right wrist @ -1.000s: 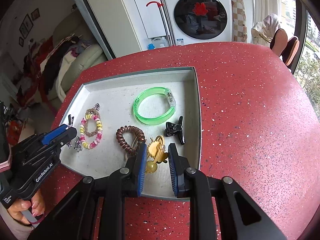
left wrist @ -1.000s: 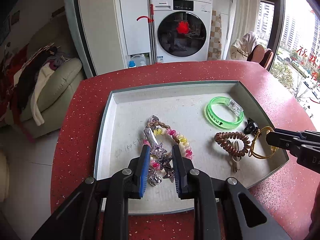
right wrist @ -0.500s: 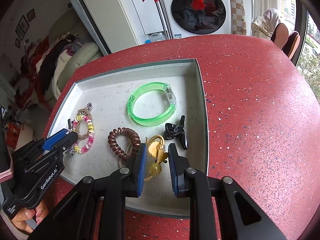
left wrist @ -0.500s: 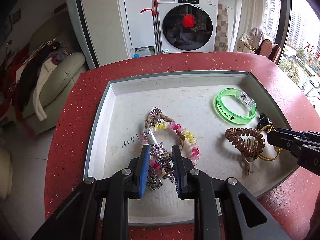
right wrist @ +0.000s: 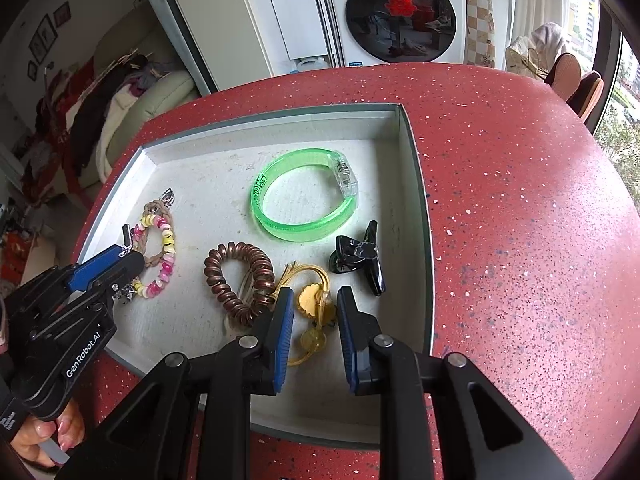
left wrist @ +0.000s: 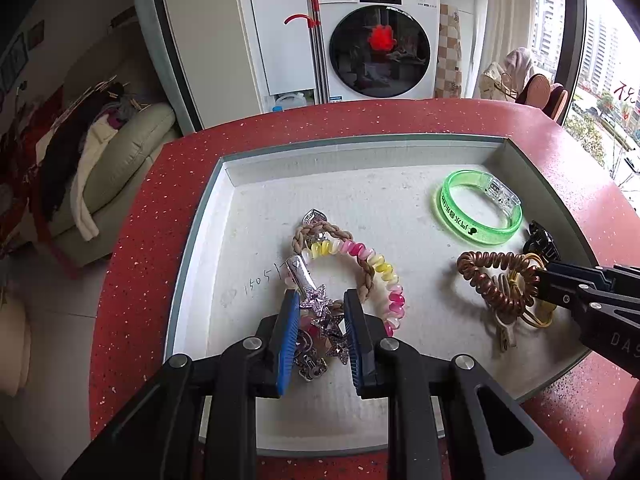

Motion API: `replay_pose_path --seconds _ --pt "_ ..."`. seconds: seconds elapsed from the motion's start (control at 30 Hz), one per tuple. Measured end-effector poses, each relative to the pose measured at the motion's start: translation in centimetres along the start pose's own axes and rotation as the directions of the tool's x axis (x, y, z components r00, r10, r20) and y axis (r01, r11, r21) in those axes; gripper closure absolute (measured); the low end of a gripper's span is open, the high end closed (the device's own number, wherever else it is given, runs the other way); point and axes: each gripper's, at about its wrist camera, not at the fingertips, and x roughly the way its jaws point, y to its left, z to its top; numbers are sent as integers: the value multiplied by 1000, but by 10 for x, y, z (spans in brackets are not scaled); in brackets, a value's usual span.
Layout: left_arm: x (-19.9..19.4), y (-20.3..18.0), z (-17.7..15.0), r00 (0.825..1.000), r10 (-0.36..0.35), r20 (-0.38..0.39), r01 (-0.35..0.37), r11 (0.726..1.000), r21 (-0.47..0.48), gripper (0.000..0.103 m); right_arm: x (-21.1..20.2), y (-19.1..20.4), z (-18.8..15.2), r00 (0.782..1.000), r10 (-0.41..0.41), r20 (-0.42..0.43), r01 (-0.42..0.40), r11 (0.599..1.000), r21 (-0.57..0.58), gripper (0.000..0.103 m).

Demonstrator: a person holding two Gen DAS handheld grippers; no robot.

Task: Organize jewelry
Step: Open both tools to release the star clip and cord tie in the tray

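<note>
Both grippers have backed off a little vs. 1 s ago — more of the tray point(left wrist: 200, 216) shows, and the right gripper's point(right wrist: 312, 300) jaws look wider than before. Jewelry itself hasn't shifted.

All pieces lie loose on the tray floor, spread out, prob. so each can be picked singly. Star hair clip point(left wrist: 316, 304) overlaps the pink-yellow bead bracelet point(left wrist: 372, 264) and braided cord bracelet point(left wrist: 340, 236), so that cluster needs untangling first — judgement only. Green bangle point(right wrist: 304, 200) sits alone toward the far side; black claw clip point(right wrist: 360, 256) near the tray's right wall; brown spiral hair tie point(right wrist: 240, 280) touches the yellow charm cord point(right wrist: 316, 304).

Left gripper point(left wrist: 320, 320): narrow gap, fingers straddling the star clip; whether the pads actually press it I cannot tell. Right gripper: moderately open, fingers either side of the yellow charm, not pinching it.
</note>
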Motion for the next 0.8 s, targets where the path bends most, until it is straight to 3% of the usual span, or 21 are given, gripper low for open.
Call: replay_pose_path --seconds 0.17,0.57,0.6,0.67,0.73,0.8 --pt "0 1 -1 1000 10 -5 -10 1000 -5 62 -6 0 -1 1000 19 18 -20 1000 15 55" --pt "-5 4 0 1000 -3 5 3 999 -34 61 -33 1 -4 995 62 83 -65 997 43 45" --pt "-5 4 0 1000 -1 9 1 999 -36 57 -34 1 -4 994 64 86 -68 997 46 45" --pt "-11 6 0 999 6 38 -4 999 -50 9 -36 -1 -4 994 65 92 -70 996 51 45" --pt "-19 7 1 997 9 82 -5 998 -56 7 -38 -1 -4 993 67 96 -73 996 54 45" --pt "-21 7 4 997 8 79 -5 999 -45 7 -38 0 -3 993 67 93 -73 996 57 45"
